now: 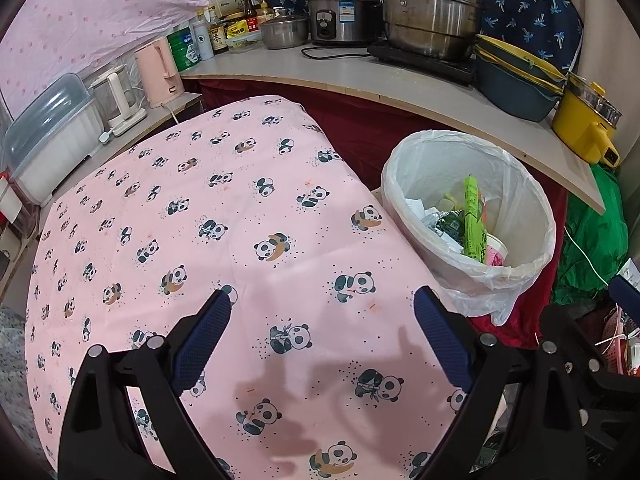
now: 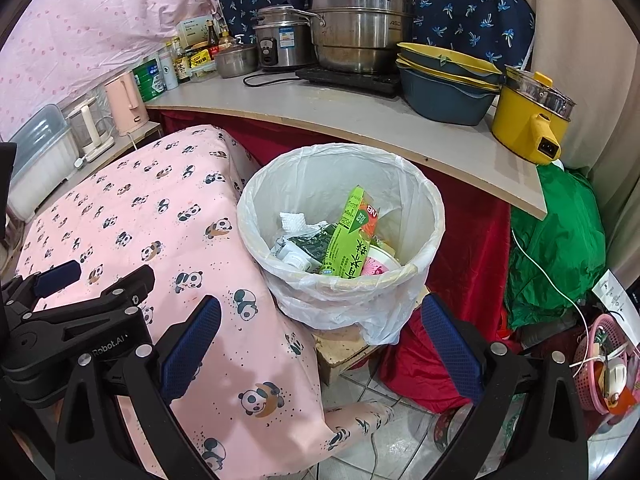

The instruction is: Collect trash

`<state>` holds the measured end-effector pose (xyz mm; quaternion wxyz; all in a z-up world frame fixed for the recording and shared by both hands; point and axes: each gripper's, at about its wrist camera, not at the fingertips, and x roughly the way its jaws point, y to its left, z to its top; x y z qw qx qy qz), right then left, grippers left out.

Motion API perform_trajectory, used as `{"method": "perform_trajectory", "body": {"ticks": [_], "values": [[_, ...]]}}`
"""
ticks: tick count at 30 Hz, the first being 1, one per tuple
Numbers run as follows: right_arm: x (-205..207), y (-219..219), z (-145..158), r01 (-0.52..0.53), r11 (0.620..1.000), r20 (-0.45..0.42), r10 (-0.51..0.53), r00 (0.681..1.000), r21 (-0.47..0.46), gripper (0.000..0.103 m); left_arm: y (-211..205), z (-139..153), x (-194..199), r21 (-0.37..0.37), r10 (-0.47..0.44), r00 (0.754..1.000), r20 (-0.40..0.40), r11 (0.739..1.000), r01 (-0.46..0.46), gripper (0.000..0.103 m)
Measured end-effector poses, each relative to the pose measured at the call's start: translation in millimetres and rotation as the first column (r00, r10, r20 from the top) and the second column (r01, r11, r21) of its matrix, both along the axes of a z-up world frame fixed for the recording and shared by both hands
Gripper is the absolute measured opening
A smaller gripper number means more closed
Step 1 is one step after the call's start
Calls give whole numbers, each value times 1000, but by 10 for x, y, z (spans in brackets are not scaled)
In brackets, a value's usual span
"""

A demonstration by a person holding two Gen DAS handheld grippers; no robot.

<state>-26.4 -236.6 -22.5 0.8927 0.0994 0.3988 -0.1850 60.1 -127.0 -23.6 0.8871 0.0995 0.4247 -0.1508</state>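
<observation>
Hovering with jaws apart and empty, the right gripper [image 2: 320, 332] sits nearer the lined trash bin [image 2: 416, 184] at its 12 o'clock, the green carton [image 2: 348, 248] inside leaning upright, while the left gripper [image 1: 322, 328], jaws likewise apart, faces the panda-print tabletop [image 1: 240, 216], bin at 2 o'clock.

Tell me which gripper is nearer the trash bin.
Right. The right gripper hangs open just in front of the trash bin; the left gripper is open over the panda tablecloth, left of it.
</observation>
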Motion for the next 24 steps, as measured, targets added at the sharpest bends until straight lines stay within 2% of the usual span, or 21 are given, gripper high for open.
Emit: {"method": "perform_trajectory", "body": {"ticks": [24], "values": [[-23,9,-11,1,1000,1,-1,1000,-1,97,30,-69,14,-10,-22,1000,14,1000,23,89]]}}
